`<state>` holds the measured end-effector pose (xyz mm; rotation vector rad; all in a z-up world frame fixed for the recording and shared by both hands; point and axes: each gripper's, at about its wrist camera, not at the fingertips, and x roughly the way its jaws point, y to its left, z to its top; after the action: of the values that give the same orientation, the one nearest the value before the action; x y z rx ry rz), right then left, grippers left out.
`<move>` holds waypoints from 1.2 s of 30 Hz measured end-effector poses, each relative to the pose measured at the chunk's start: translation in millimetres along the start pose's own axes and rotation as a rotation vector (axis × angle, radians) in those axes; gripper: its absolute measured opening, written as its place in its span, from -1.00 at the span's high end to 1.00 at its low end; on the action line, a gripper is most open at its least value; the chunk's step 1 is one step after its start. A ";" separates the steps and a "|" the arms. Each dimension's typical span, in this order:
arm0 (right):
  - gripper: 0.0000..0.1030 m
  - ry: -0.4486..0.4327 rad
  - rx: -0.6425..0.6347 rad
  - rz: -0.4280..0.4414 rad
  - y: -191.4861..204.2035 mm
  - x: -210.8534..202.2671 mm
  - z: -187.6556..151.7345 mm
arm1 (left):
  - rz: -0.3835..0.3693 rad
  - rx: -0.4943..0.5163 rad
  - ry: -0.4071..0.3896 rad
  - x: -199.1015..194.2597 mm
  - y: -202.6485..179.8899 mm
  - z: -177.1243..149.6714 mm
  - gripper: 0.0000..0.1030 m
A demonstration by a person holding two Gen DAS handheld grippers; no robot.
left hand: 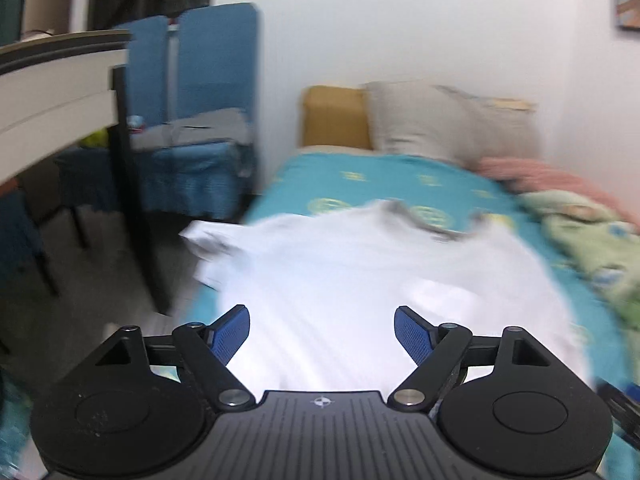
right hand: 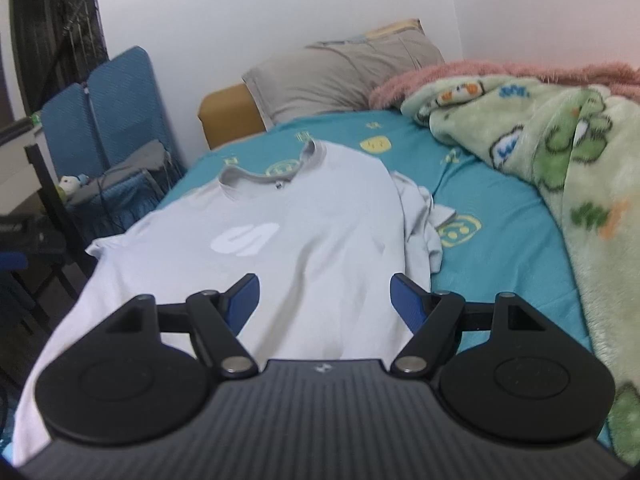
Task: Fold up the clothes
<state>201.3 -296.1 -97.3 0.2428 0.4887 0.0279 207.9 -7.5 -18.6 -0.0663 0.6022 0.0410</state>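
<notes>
A pale grey polo shirt (right hand: 280,240) lay spread front-up on the bed (right hand: 500,240), which was covered by a teal sheet printed with yellow smiley faces. Its collar (right hand: 272,168) pointed toward the head of the bed, a white logo (right hand: 244,238) showed on the chest, and its right-hand sleeve (right hand: 420,220) was bunched in folds beside the body, while the other sleeve reached the bed's edge. The right gripper (right hand: 324,300) hovered above the shirt's lower half with its blue-padded fingers (right hand: 406,300) spread wide, grasping nothing. The left gripper (left hand: 322,336) was likewise released, its blue fingers (left hand: 230,334) apart over the same shirt (left hand: 360,280), which looked washed out and motion-blurred in that view. A grey pillow (right hand: 344,76) leaned against the white wall at the head of the bed, next to a mustard-yellow box (right hand: 228,114). A green cartoon-print blanket (right hand: 560,152) lay heaped along the far side of the bed, with a pink fleece (right hand: 440,76) just behind it. Beside the bed stood a blue chair (right hand: 104,120) with grey cloth (right hand: 132,168) draped on its seat and a small stuffed toy (right hand: 72,186) near it.
</notes>
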 end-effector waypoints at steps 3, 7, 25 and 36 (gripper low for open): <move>-0.43 -0.017 -0.010 0.005 1.6 -11.9 4.8 | -0.045 0.043 -0.009 -22.4 -17.3 -19.9 -0.61; -0.43 -0.040 -0.030 0.000 5.5 -25.2 9.5 | -0.091 0.091 -0.003 -46.3 -35.7 -42.9 -0.64; -0.38 -0.007 0.135 -0.006 -47.6 28.7 32.7 | -0.074 0.031 0.069 -26.7 -15.4 -58.0 -0.82; 0.03 0.046 0.396 -0.078 -145.8 154.1 31.2 | -0.111 -0.046 0.166 28.1 -25.8 -60.3 -0.82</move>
<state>347.5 -431.7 -176.3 0.6117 0.5475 -0.1407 198.5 -37.2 -82.9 -0.1488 0.7627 -0.0587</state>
